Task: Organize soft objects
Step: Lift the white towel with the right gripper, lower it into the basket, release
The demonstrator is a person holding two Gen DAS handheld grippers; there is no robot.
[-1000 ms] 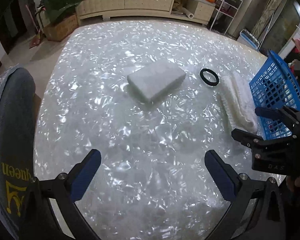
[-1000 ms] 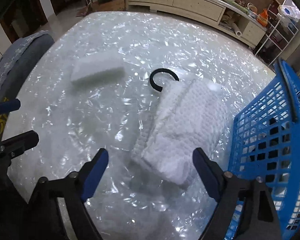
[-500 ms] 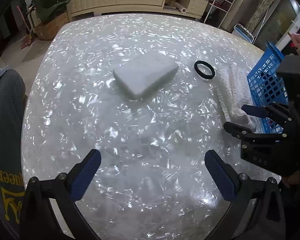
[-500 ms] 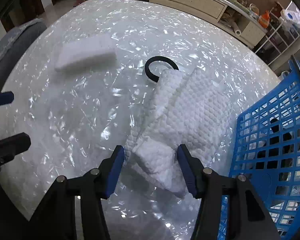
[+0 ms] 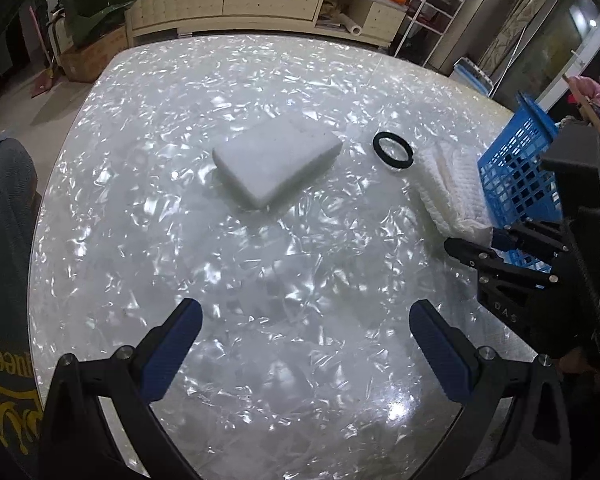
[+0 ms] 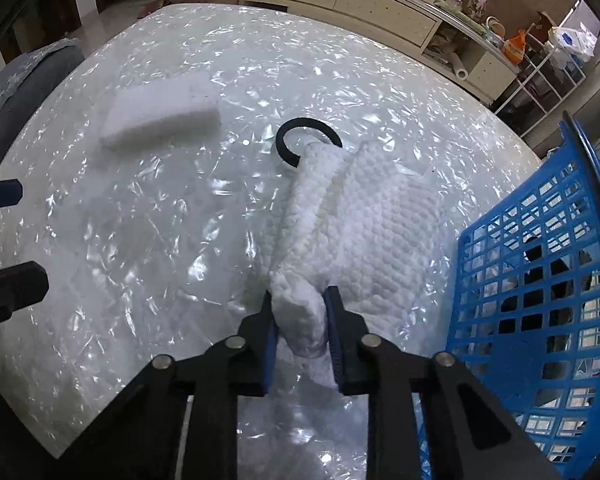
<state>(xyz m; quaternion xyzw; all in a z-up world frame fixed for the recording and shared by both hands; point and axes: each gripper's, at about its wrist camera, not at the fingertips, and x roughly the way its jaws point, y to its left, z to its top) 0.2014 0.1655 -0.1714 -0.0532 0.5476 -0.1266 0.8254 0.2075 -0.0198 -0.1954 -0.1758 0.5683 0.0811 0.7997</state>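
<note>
The step in hand is judged to be the pick-up of the towel (image 6: 364, 224). The right gripper (image 6: 300, 320) has just been closing, and a bunched near corner of the towel is now pinched between its blue pads (image 6: 270, 344). The rest of the towel is spread on the counter (image 6: 140, 240), just beside the blue basket (image 6: 540, 280), with its far end laid over part of a black ring (image 6: 286, 140). A white sponge (image 5: 276, 168) is left in the middle of the counter, apart from the ring and towel. The left gripper (image 5: 304, 344) is held released above bare counter, with nothing between its jaws.

Next, a lift of the towel clear of the counter and a carry over the basket rim would be called for. Since only a corner is gripped, the cloth may be expected to hang and drag, and the ring could be pulled along with it. The sponge and ring are not yet handled.
</note>
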